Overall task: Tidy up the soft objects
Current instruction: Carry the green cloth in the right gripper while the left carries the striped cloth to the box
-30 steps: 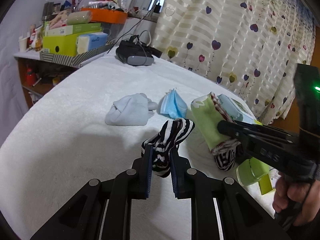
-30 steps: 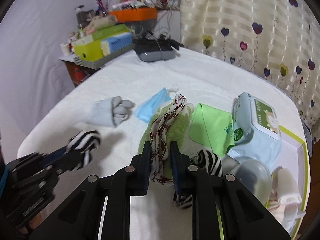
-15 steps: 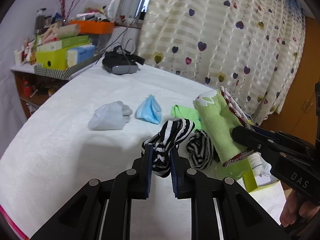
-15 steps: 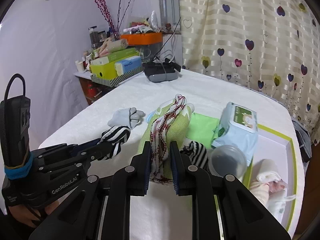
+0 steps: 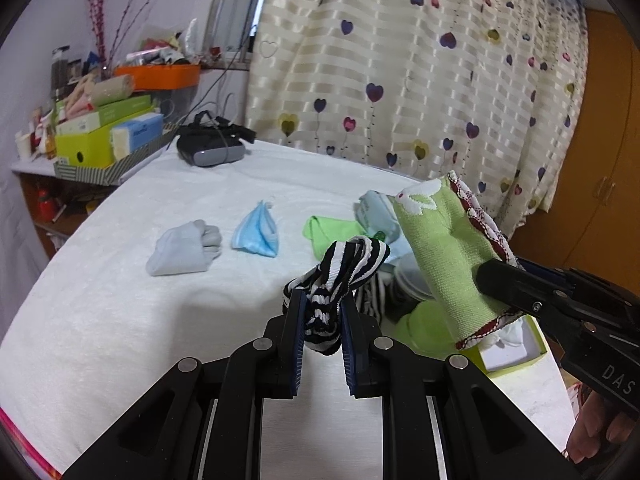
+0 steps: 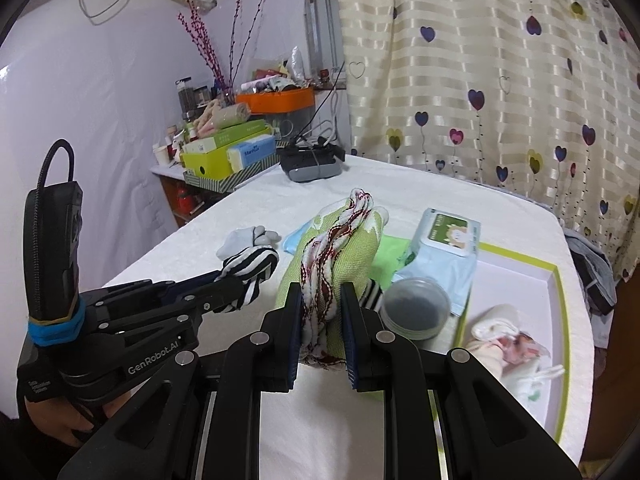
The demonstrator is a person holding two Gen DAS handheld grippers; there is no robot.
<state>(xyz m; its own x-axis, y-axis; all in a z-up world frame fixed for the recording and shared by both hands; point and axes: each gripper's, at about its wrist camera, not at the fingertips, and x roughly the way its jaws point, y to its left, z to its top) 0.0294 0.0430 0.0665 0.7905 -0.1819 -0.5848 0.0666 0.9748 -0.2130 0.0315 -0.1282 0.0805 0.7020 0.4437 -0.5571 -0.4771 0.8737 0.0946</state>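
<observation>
Left gripper [image 5: 320, 308]: reaching forward above the table [image 5: 120, 300], fingers nearly closed and pinching a striped sock [image 5: 340, 272]; the sock is hanging off the cloth, folded over the fingertips.
Left gripper, from the right wrist view [image 6: 236, 280]: sitting low and to the left, angling up toward the middle, the striped sock [image 6: 250, 270] bunching at its tip.
Right gripper [image 6: 320, 308]: pointing forward and raised, fingers squeezing close on a green towel [image 6: 340, 256]; its red-and-white edging is standing up between them.
Right gripper, from the left wrist view [image 5: 492, 276]: coming in from the right, clamping the lower part of the towel [image 5: 444, 252], which is tilting up to the left, clear of the table.
On the table, left to right: grey sock [image 5: 184, 248], blue mask [image 5: 258, 232], flat green cloth [image 5: 328, 232], wipes pack [image 6: 444, 244], round lidded tub [image 6: 416, 308], then a green-rimmed tray [image 6: 560, 320] holding a pale bundle [image 6: 504, 348].
Second striped sock [image 6: 370, 294]: lying beside the tub, mostly hidden behind the towel.
Change from a second ago: both grippers are sitting higher; the towel, then lying on the table over the second striped sock, is now lifted off it; both grips are unchanged.
</observation>
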